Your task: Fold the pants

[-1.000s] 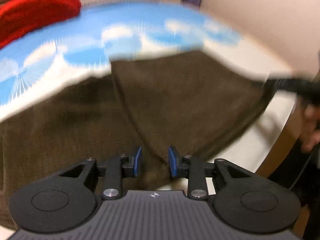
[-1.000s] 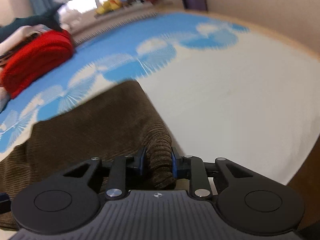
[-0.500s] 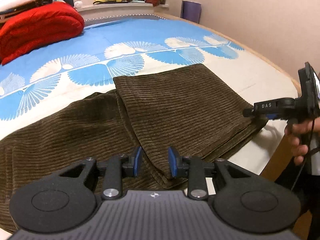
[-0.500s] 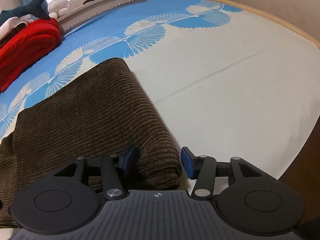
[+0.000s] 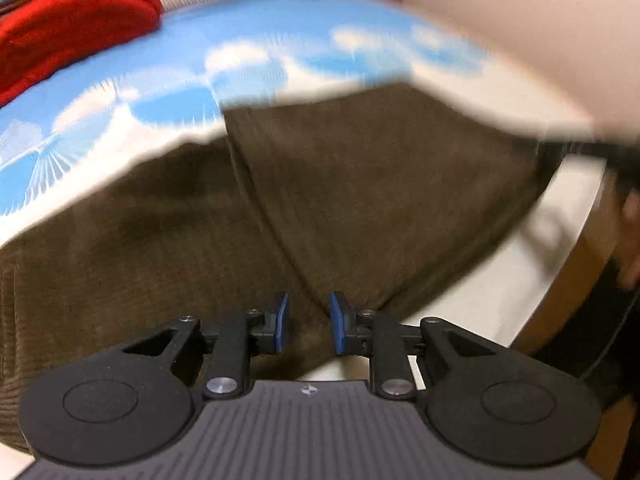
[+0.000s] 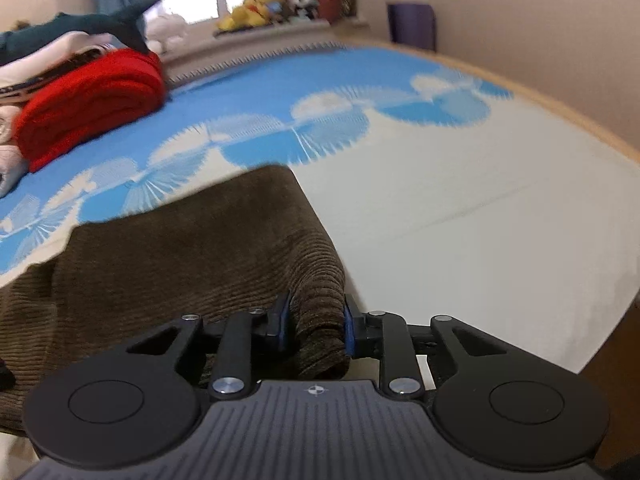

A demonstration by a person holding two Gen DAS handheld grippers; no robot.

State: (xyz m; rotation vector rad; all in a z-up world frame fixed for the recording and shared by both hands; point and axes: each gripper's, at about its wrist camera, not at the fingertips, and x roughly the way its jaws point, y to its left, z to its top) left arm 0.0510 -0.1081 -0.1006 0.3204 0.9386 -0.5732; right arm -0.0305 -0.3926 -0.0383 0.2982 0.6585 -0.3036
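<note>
1. We see brown corduroy pants (image 6: 192,264) lying partly folded on a bed sheet (image 6: 460,216) patterned blue and white.
2. Our right gripper (image 6: 314,326) is clamped on a bunched fold at the pants' near right edge.
3. Our left gripper (image 5: 307,322) has a narrow gap between its pads with fabric in it; the view is blurred, so we cannot tell whether it grips.
4. A red folded blanket (image 6: 88,100) sits far left.

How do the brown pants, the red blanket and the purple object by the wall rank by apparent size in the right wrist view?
1. brown pants, largest, though nearest the camera
2. red blanket
3. purple object, smallest, but farthest away
</note>
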